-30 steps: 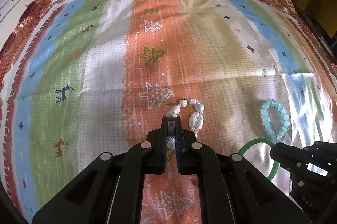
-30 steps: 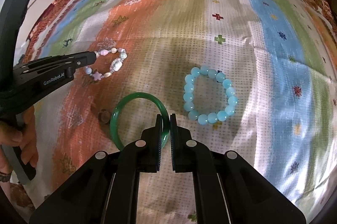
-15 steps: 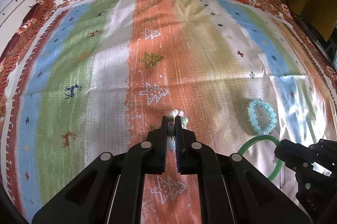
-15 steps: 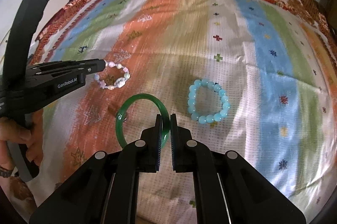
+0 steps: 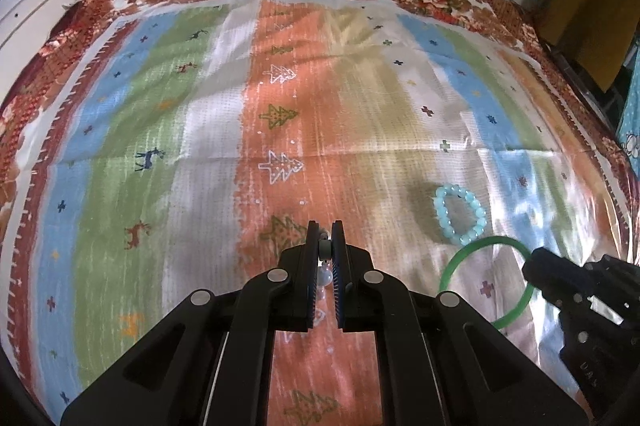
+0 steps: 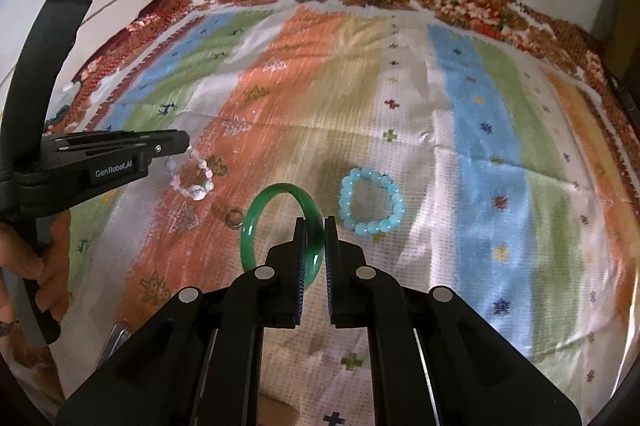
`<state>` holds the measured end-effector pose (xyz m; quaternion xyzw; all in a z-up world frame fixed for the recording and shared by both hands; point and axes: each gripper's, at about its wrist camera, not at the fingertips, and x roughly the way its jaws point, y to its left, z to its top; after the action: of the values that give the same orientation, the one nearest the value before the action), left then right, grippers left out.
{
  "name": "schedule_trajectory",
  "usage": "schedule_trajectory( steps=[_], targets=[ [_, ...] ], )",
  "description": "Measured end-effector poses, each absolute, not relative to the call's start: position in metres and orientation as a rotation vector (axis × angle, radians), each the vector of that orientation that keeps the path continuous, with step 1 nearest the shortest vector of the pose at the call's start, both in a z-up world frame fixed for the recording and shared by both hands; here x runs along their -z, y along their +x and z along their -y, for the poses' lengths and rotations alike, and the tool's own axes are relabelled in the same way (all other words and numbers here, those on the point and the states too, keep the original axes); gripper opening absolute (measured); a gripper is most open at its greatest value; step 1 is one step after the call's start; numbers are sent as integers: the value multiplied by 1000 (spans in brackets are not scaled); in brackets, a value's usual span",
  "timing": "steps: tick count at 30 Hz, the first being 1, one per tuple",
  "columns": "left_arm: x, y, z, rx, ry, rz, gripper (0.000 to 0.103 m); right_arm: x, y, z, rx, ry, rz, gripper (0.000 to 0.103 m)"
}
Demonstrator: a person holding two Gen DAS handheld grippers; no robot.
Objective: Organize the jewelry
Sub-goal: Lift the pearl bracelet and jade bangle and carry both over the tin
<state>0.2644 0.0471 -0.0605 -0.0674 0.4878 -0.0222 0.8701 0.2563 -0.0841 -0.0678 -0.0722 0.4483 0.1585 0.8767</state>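
Striped cloth on bed. Left gripper clamps pastel bead bracelet, dangling clear of cloth; right gripper pinches green bangle, both likely lifted for sorting. Blue bead bracelet lies beside bangle.

Striped cloth lies bare across its whole far half and left side: open passage there. Obstacles cluster near the front: blue bead bracelet flat on the cloth, green bangle just beside it, small ring beside the bangle. Left gripper with its dangling mixed bead bracelet blocks the left approach.
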Motion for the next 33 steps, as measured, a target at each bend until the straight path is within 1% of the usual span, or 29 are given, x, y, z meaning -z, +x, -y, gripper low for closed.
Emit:
schedule_trajectory(
  steps=[14,33],
  targets=[
    [37,228,-31,68,-125,-945,6,50,235,105,-314,-82,-857,10],
    [9,176,-10,145,-104,-862,6,32,198,111,-351,-83,-762,10]
  ],
)
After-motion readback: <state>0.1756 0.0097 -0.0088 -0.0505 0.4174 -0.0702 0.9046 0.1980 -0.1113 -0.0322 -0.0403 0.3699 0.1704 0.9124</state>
